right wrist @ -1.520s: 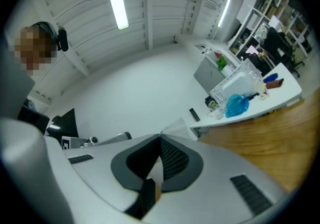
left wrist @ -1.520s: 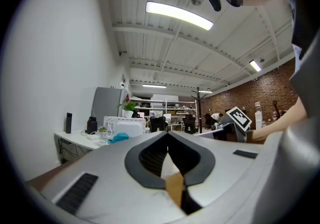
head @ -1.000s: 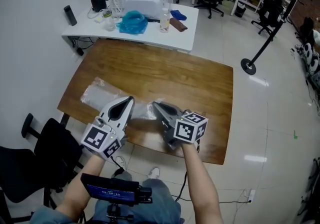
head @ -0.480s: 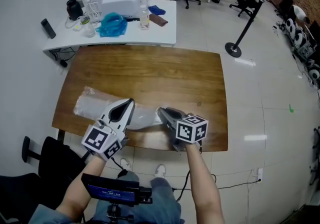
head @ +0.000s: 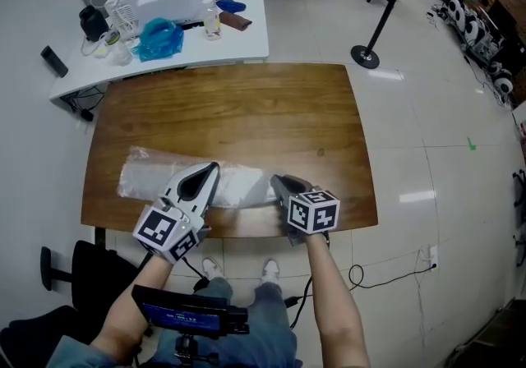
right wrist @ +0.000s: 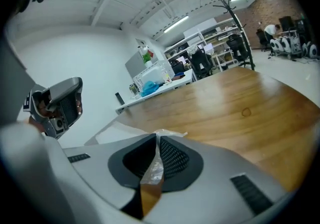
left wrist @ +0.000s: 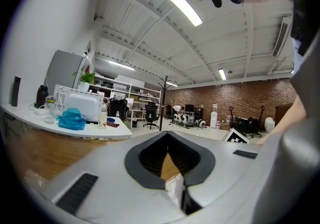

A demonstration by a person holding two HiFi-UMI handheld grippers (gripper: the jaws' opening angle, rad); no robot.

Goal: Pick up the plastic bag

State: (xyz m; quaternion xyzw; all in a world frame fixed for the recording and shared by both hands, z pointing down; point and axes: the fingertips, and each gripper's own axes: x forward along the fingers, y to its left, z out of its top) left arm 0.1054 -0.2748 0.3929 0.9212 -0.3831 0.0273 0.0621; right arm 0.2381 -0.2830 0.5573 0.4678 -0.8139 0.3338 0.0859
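A clear, crinkled plastic bag (head: 152, 179) lies along the near edge of a brown wooden table (head: 246, 112), pinched in the closed jaws of the left gripper (head: 214, 167), while the right gripper (head: 276, 181), its jaws narrowly parted and opening, has the bag's right end loose between them.

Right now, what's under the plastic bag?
The wooden table is under the plastic bag. The left gripper covers its middle, so that part cannot be seen.
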